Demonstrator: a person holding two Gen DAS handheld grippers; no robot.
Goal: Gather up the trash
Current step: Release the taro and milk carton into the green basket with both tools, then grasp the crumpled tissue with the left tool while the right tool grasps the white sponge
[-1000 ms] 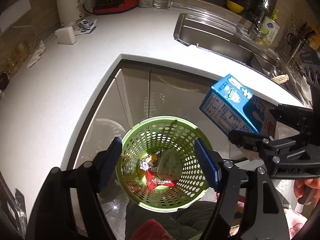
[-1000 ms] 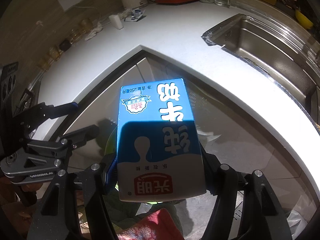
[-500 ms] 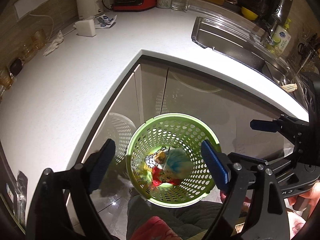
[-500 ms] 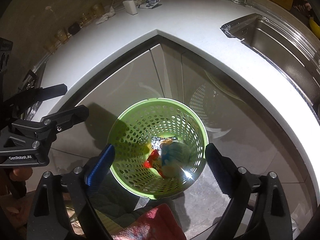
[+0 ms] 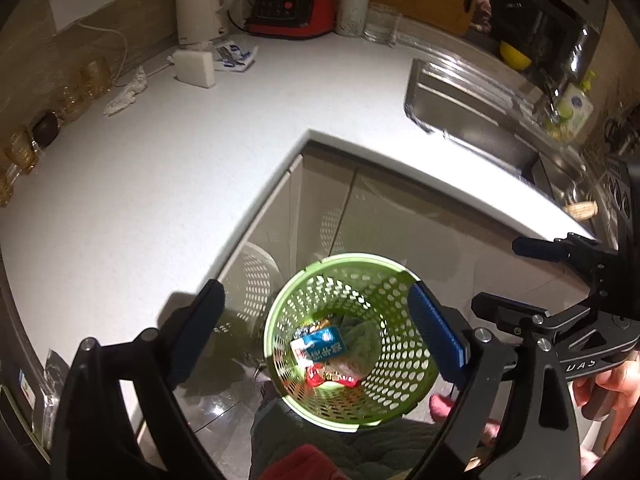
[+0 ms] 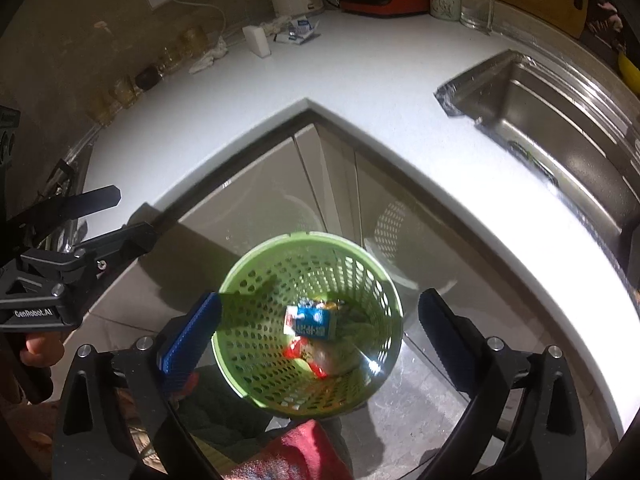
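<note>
The blue milk carton (image 6: 311, 321) lies in the green basket (image 6: 256, 280) among wrappers (red and gold ones), on the floor below the bench (image 5: 160, 168) corner. Left hand-held gripper (image 5: 316, 334) and right hand-held gripper (image 6: 320, 332) hover above, jaws still opening wide, nothing between the pads.

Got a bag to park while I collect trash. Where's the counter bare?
Bare: the white counter between the inner corner and the sink. Crowded: the back wall, with kettle, red appliance, sponge and jars.
</note>
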